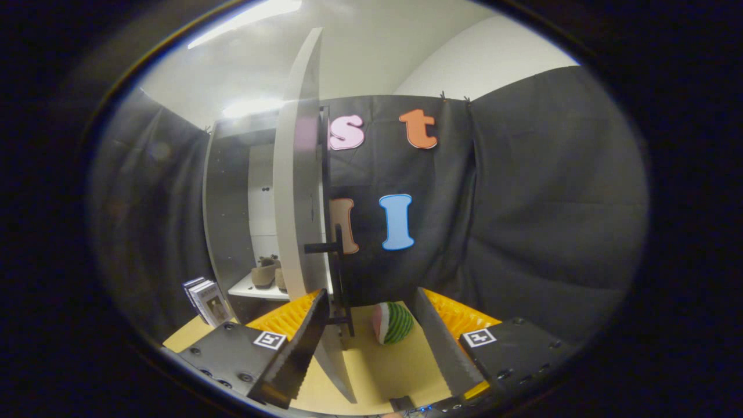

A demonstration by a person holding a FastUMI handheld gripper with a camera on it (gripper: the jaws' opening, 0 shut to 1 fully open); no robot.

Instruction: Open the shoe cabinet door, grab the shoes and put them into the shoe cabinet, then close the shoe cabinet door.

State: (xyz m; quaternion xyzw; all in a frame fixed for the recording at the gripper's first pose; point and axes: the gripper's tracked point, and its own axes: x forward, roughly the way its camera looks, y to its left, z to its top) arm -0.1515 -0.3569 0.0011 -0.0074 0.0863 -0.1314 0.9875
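Note:
The shoe cabinet (pixel 226 209) stands to the left with its white door (pixel 297 191) swung open, edge-on toward me. A dark bar handle (pixel 338 273) sticks out of the door's outer face. A pair of tan shoes (pixel 268 273) rests on the white shelf (pixel 255 288) inside the cabinet. My gripper (pixel 371 339) is open. The door's lower edge and the handle's foot stand between the fingers, close to the left finger (pixel 302 342). Neither finger presses on the door.
A striped green, white and pink ball-like toy (pixel 393 323) lies on the yellowish floor (pixel 377 366) just ahead of the fingers. Some books or boxes (pixel 206 300) lean beside the cabinet's left foot. Black cloth walls close the booth behind and to the right.

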